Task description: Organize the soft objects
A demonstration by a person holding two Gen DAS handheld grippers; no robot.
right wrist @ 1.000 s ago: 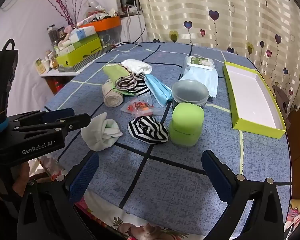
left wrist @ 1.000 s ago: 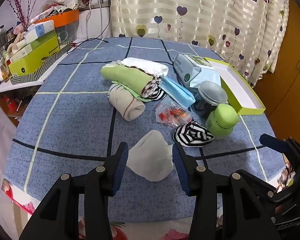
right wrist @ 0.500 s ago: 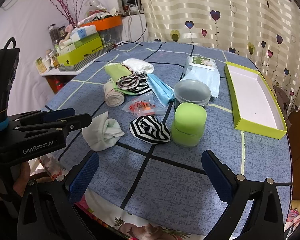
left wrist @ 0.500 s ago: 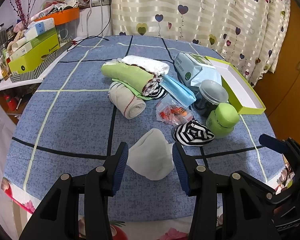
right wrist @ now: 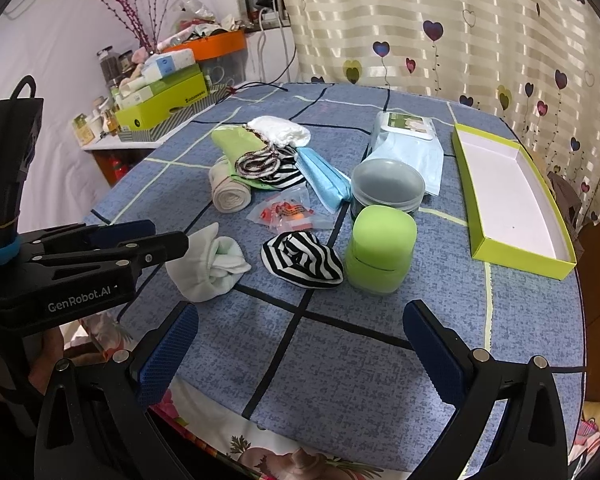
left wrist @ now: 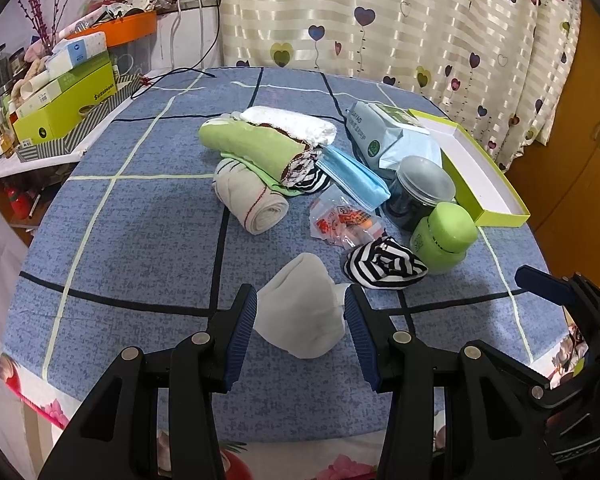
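A balled white sock (left wrist: 300, 306) lies near the table's front edge between the fingers of my left gripper (left wrist: 300, 332), which is open around it; it also shows in the right wrist view (right wrist: 210, 266). A black-and-white striped sock ball (left wrist: 384, 263) lies just right of it (right wrist: 300, 260). Further back lie a beige roll (left wrist: 252, 202), a green rolled cloth (left wrist: 256, 148) and a white cloth (left wrist: 290, 122). My right gripper (right wrist: 300, 352) is open and empty over the front right of the table.
A green jar (right wrist: 380, 254), a grey-lidded jar (right wrist: 388, 184), a blue mask pack (right wrist: 324, 178), a snack bag (right wrist: 286, 212) and a wipes pack (right wrist: 408, 140) crowd the middle right. An open lime box (right wrist: 508, 196) lies at the right edge. Shelf clutter stands far left.
Almost nothing has changed. Both views have shifted very slightly, and the left fingers still straddle the white sock at the same width.
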